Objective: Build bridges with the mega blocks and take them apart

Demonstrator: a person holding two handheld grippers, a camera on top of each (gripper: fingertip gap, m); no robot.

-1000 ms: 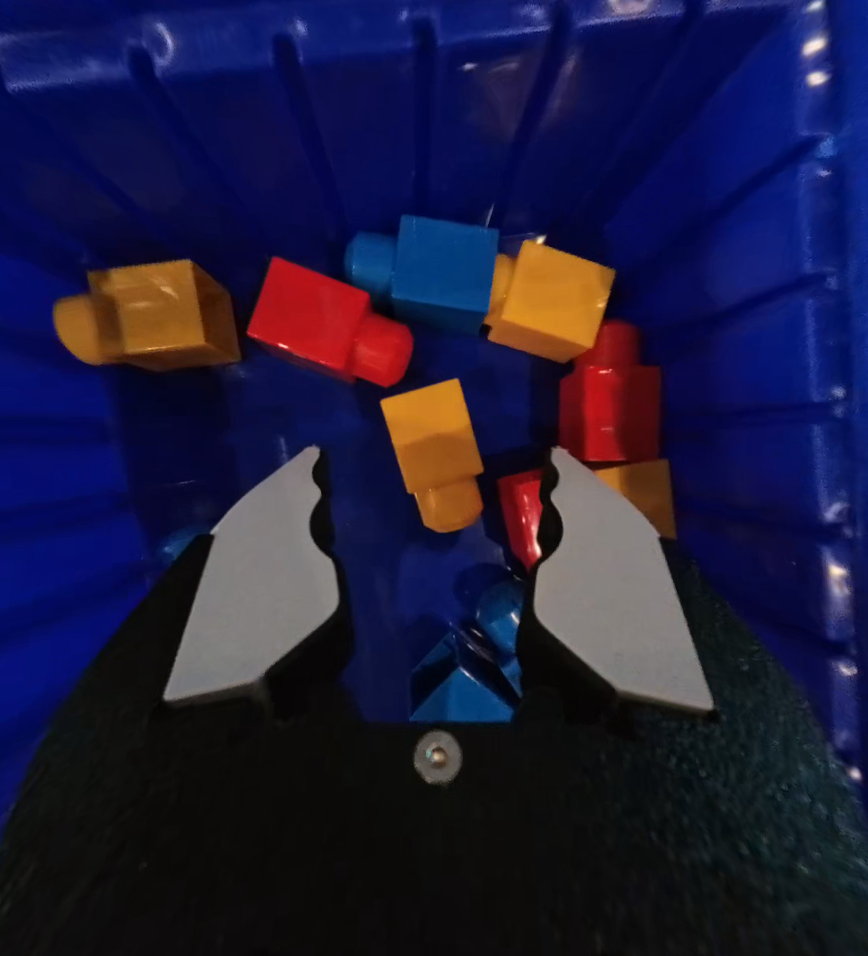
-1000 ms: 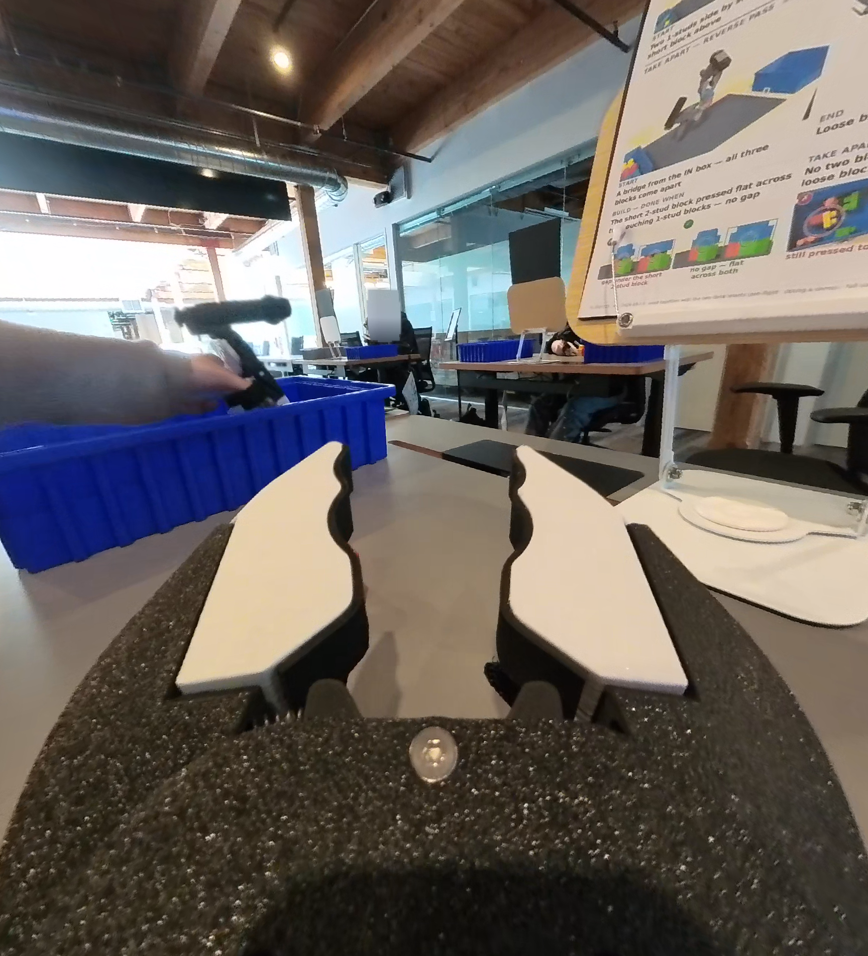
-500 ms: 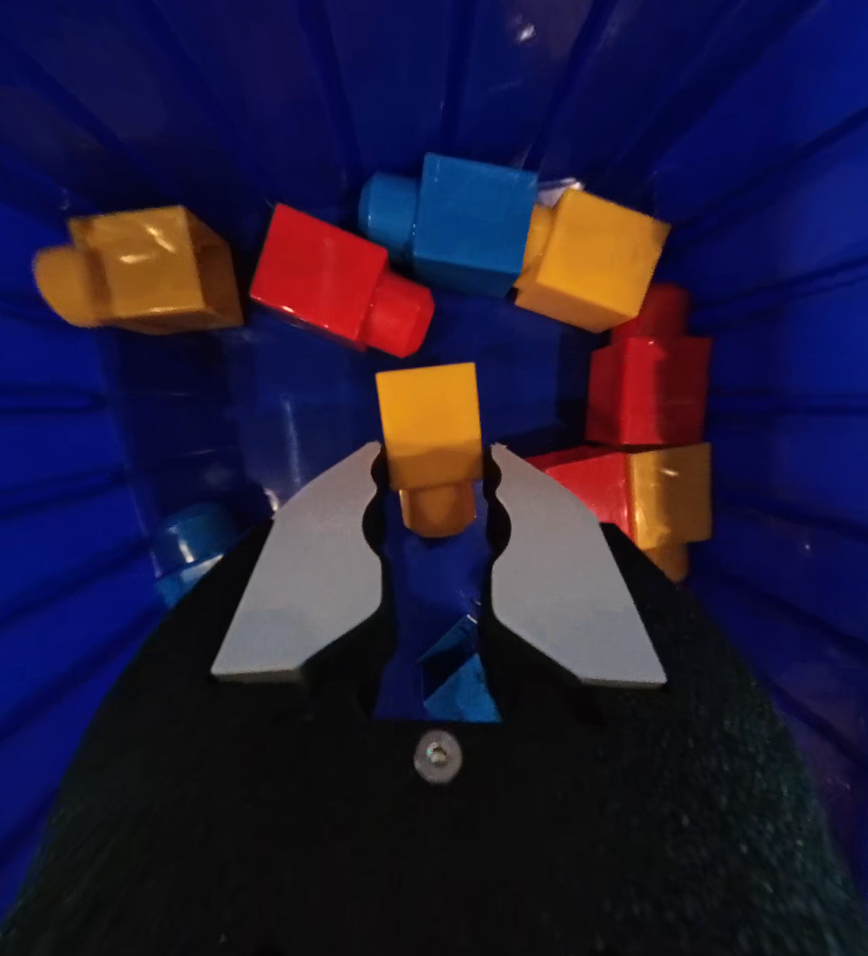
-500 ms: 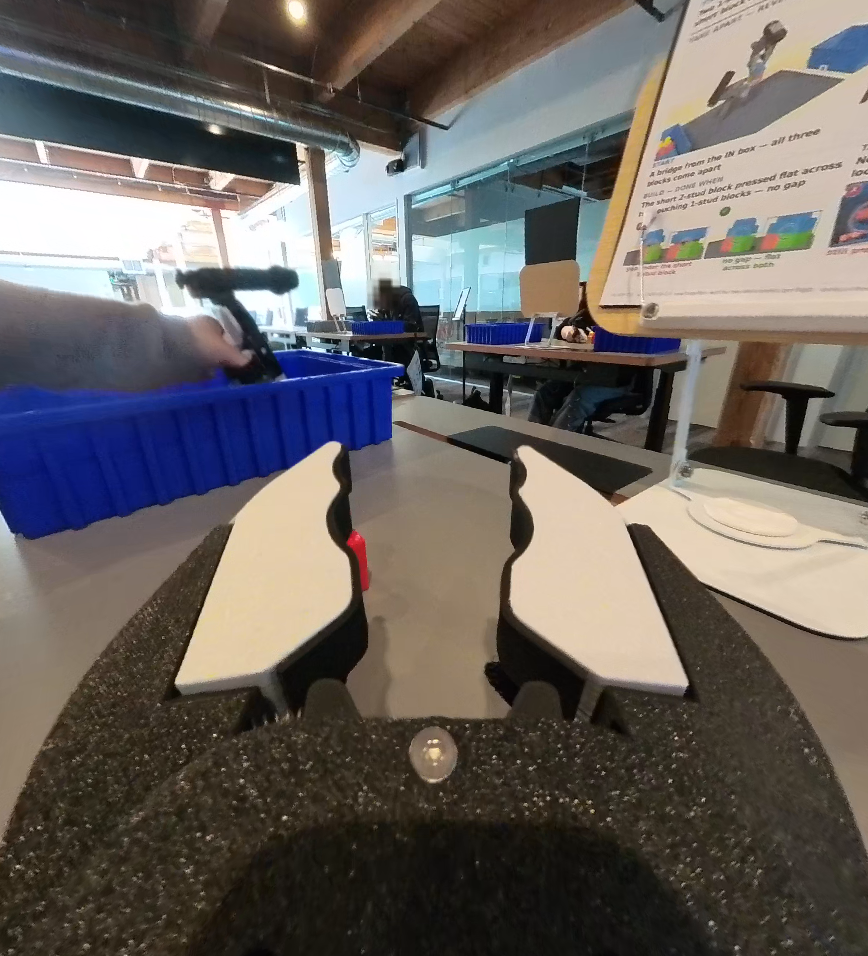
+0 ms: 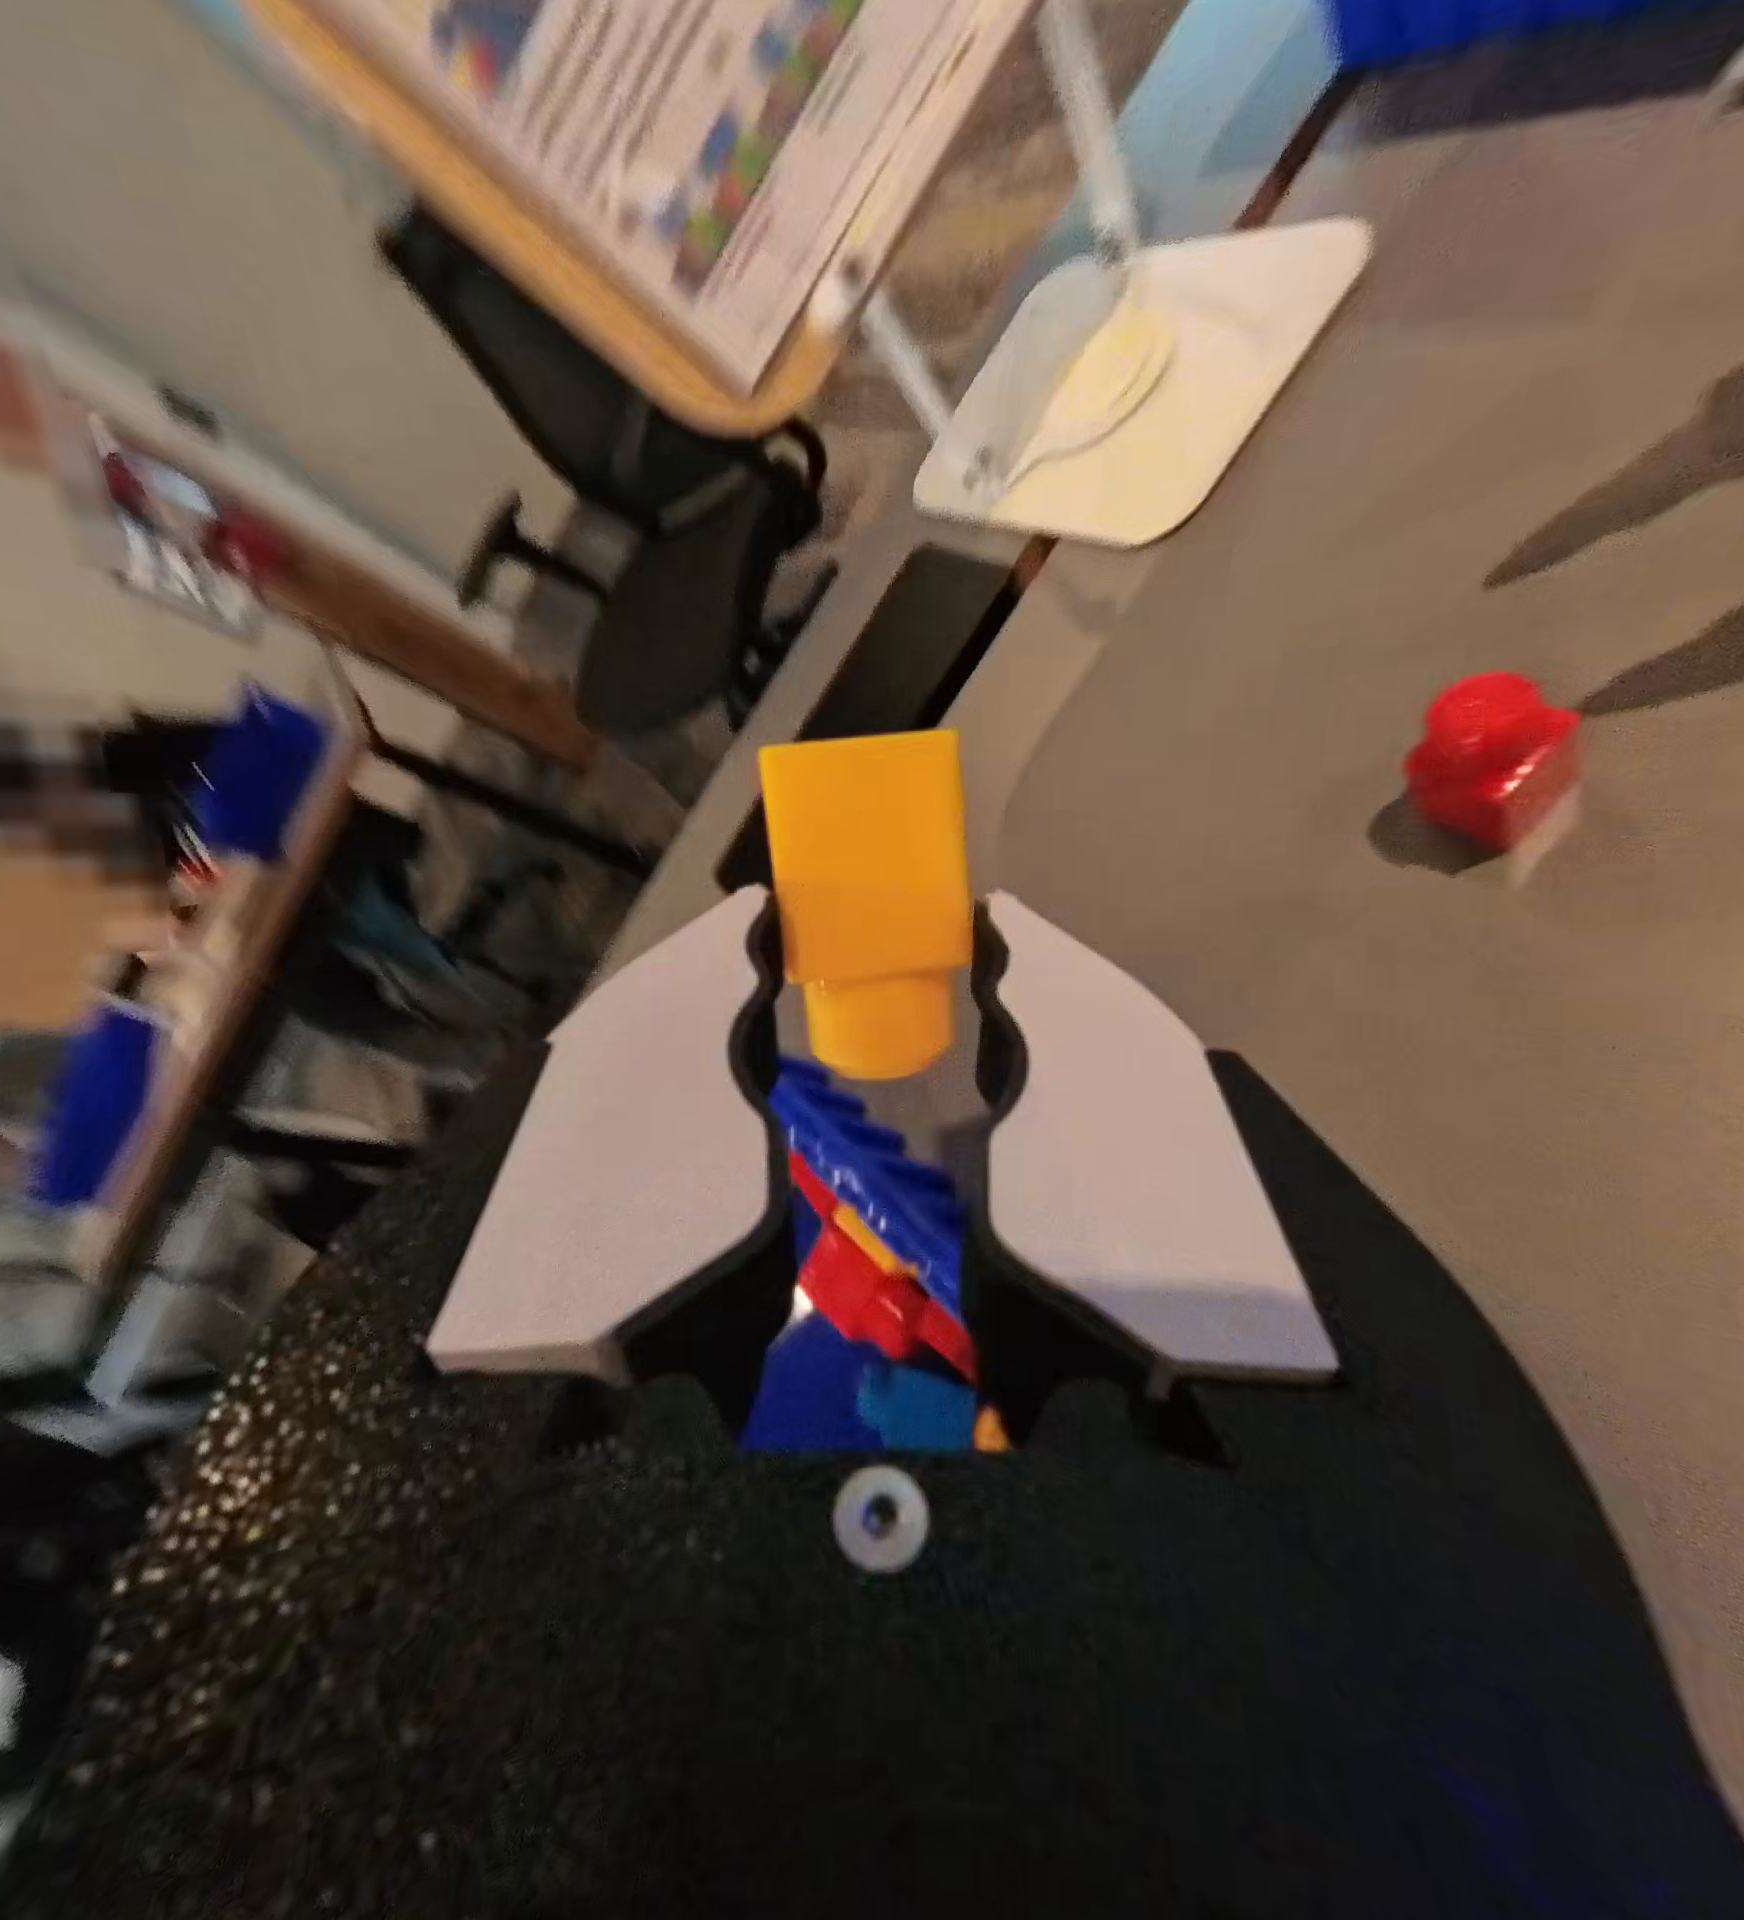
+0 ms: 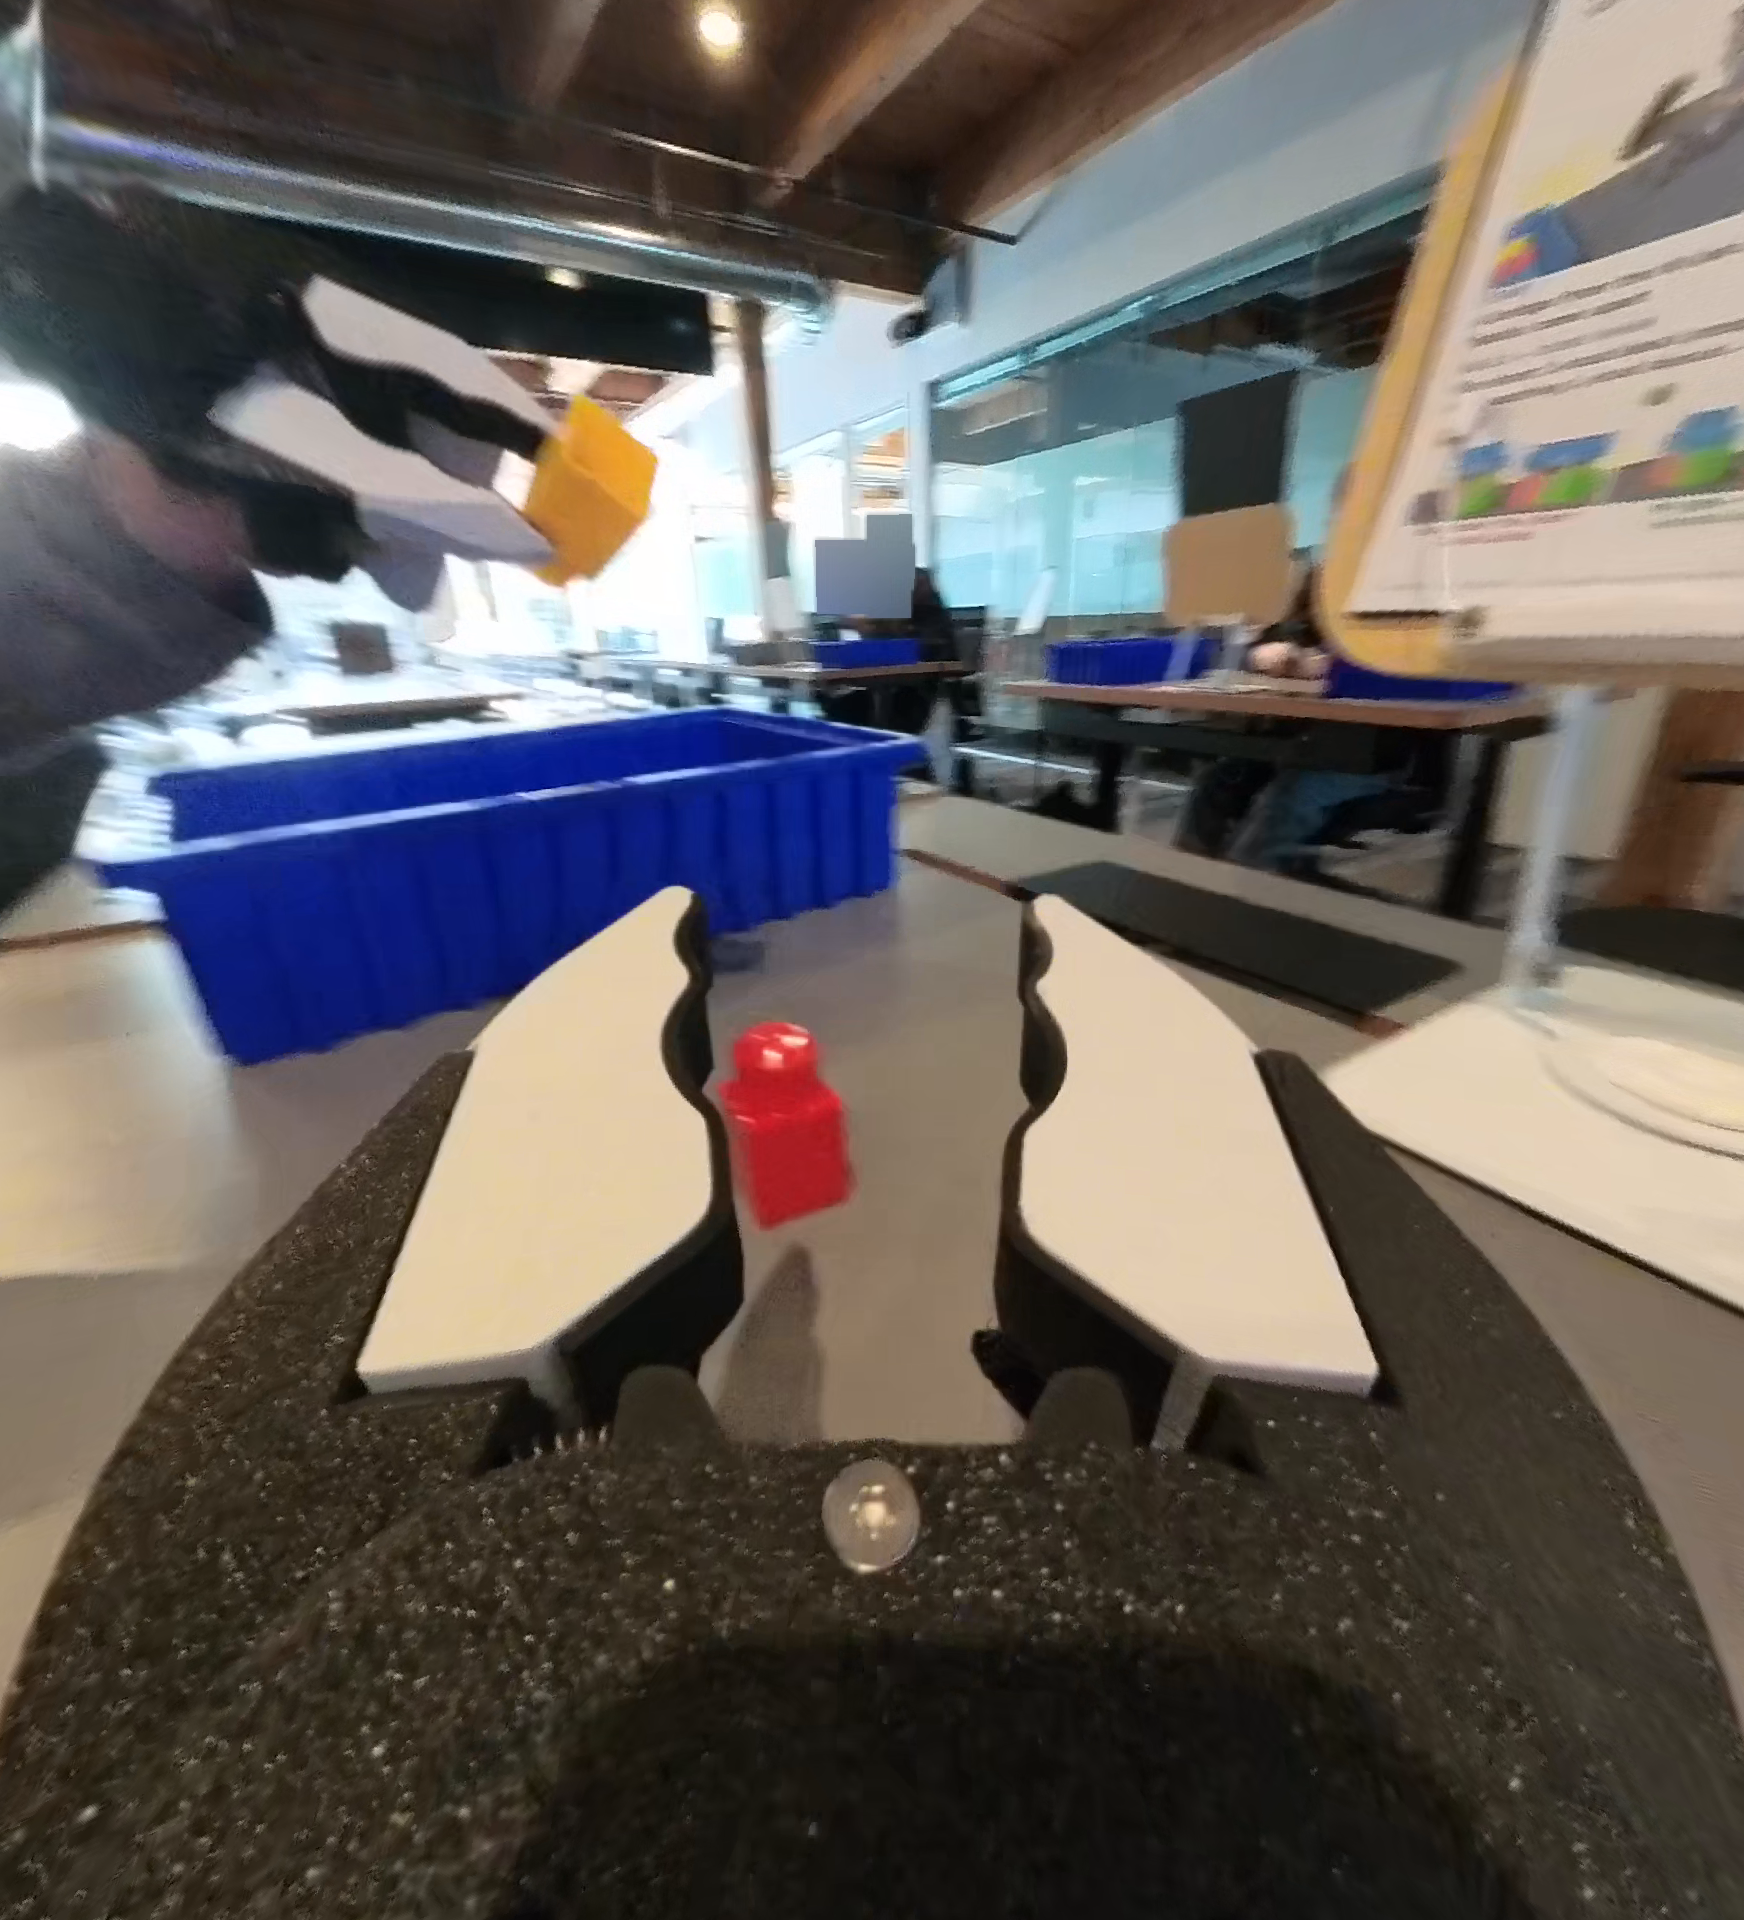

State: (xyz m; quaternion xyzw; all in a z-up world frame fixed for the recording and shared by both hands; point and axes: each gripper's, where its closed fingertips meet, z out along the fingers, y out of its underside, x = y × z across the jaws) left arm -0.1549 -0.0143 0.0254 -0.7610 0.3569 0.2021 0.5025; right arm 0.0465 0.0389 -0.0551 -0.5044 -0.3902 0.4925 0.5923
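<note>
Your left gripper [image 5: 873, 925] pinches the yellow one-stud plastic block [image 5: 866, 862] aloft for carrying; your right gripper [image 6: 857, 925], spread, frames the red one-stud plastic block [image 6: 788, 1127] standing on the grey counter [image 6: 120, 1143].

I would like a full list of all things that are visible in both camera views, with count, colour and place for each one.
yellow block: 1, yellow, held in the air between the jaws of the left gripper, stud toward the camera
red block: 1, red, upright on the table, beyond the open right gripper, not touched
bin: 1, blue, on the table at the left, loose blocks inside seen under the left gripper
table: 1, grey, below everything
instruction board: 1, white sheet on yellow backing, on a stand at the right
stand base: 1, white, on the table
black mat: 1, black, far side of the table
left gripper: 1, shut on the yellow block
right gripper: 1, open, empty
</note>
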